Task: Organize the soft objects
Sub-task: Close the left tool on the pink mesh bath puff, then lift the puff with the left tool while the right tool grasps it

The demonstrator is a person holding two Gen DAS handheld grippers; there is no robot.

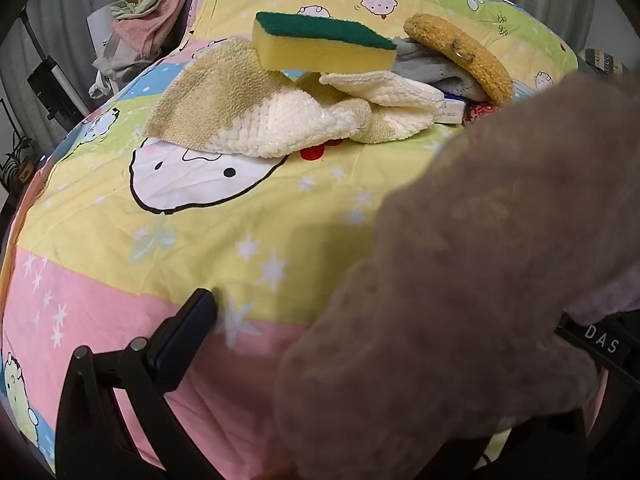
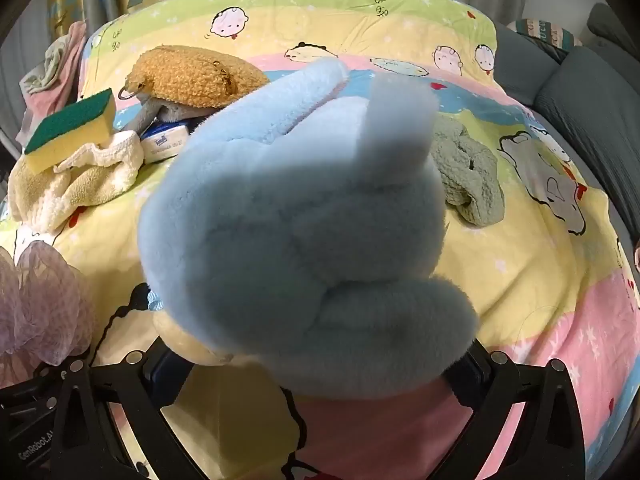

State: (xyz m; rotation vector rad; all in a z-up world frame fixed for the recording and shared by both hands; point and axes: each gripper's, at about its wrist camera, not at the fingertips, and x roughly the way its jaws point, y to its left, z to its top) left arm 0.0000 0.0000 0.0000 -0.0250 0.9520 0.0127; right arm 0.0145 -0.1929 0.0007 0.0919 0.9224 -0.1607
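Soft stuff was all over the bed (image 2: 520, 264), which had a cartoon-print cover. The right hand-held gripper (image 2: 320, 364) was clamped on a pale blue plush toy (image 2: 296, 216), held up right in front of its camera so it blocked most of the view. The left hand-held gripper (image 1: 384, 344) had a fuzzy mauve mesh pouf (image 1: 480, 264) bunched right against its lens. Only one finger (image 1: 188, 336) showed, so honestly I couldn't tell if it was pinching the pouf or just had it draped there.

Further out there was a heap: a yellow sponge with a green scrubber top (image 1: 324, 42) perched on a cream and tan towel (image 1: 256, 116), a mustard knitted pad with a metal ring (image 1: 460, 56) leaning on some grey cloth, and a small white tissue pack (image 2: 166, 142) tucked under it. Off to the right, well apart from the heap, lay a crumpled green knitted cloth (image 2: 468, 172). Pink and green clothes (image 1: 156, 12) hung off past the bed's edge.

My guess is the sorting was partway at best. One loose heap existed, two items were in the air with nowhere placed yet, and the green cloth hadn't joined anything.
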